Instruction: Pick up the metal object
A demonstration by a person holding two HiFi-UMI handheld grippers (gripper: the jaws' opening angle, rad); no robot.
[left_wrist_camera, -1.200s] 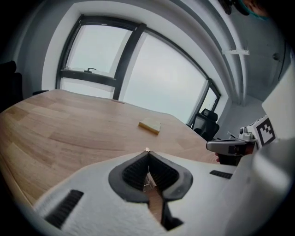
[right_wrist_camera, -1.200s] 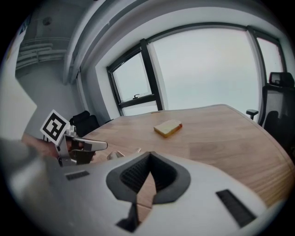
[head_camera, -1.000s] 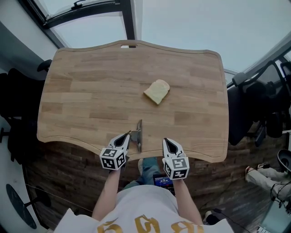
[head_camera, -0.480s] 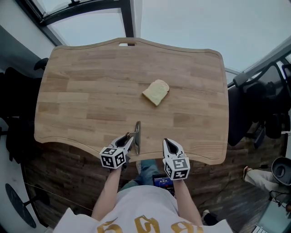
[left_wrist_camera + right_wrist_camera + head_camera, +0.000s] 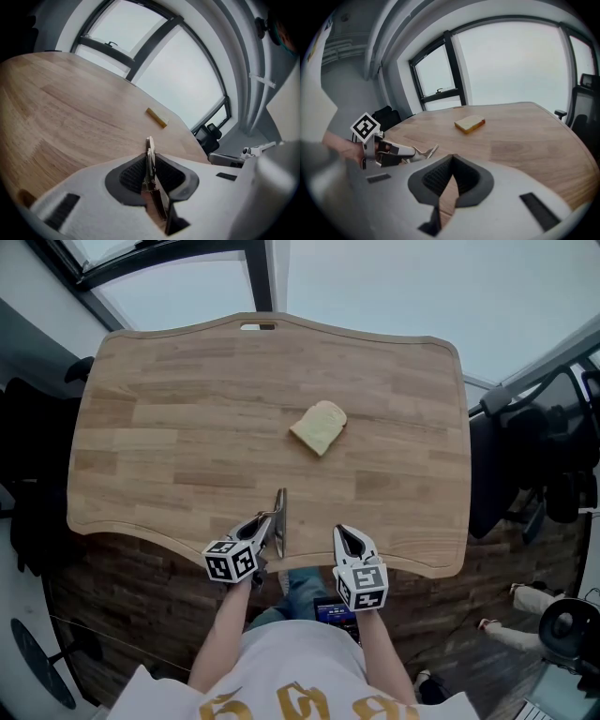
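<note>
A thin metal utensil sits near the front edge of the wooden table, and my left gripper is shut on it. In the left gripper view the metal strip stands edge-on between the closed pads of that gripper. From the right gripper view, the utensil's tip sticks out of the left gripper. My right gripper hovers over the table's front edge, to the right of the utensil, shut and empty.
A slice of bread lies mid-table, beyond both grippers, also seen in the gripper views. A dark office chair stands off the table's right side. Windows run behind the far edge.
My left gripper has turned slightly, its marker cube swinging left, with the utensil still in its jaws. The right gripper has barely moved.
</note>
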